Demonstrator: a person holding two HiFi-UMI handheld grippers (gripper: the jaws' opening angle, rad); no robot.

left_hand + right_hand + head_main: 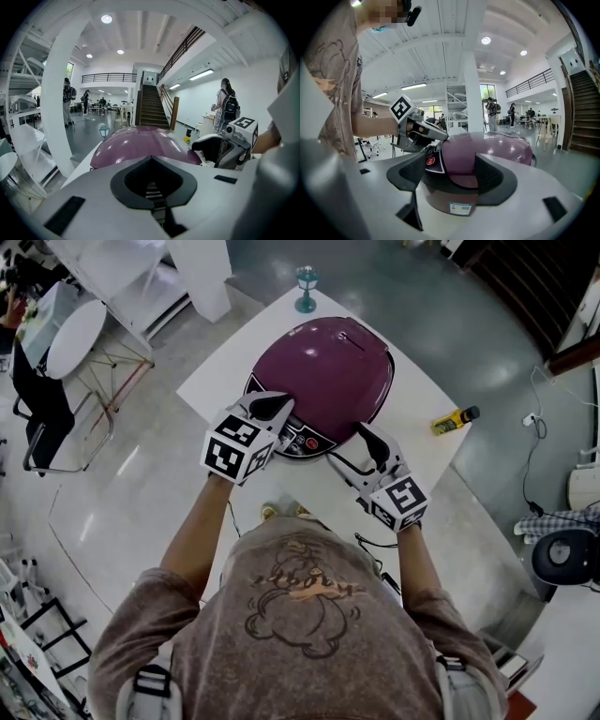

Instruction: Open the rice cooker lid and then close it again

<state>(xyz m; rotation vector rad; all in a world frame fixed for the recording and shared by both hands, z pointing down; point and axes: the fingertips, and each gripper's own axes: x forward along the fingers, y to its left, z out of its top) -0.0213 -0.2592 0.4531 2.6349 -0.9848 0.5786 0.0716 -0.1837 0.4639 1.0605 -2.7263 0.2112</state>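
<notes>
L gripper [270, 407], centre-left of head view: jaws together, tips pointing up-frame, tilted down a bit. R gripper [368, 439], centre-right: jaws apart, aimed up-left. L forearm [192, 531] & R forearm [419, 563] bare, rising from lower frame.

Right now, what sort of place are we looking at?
Probably a large open indoor hall, like an office or lab atrium: a wide staircase, a railed upper balcony, and people with backpacks standing about.

The left gripper [272, 408] covers part of the front panel [311, 442] of the rice cooker [328, 367], and the label [461, 208] low on the rice cooker's wall is too small to read.
</notes>
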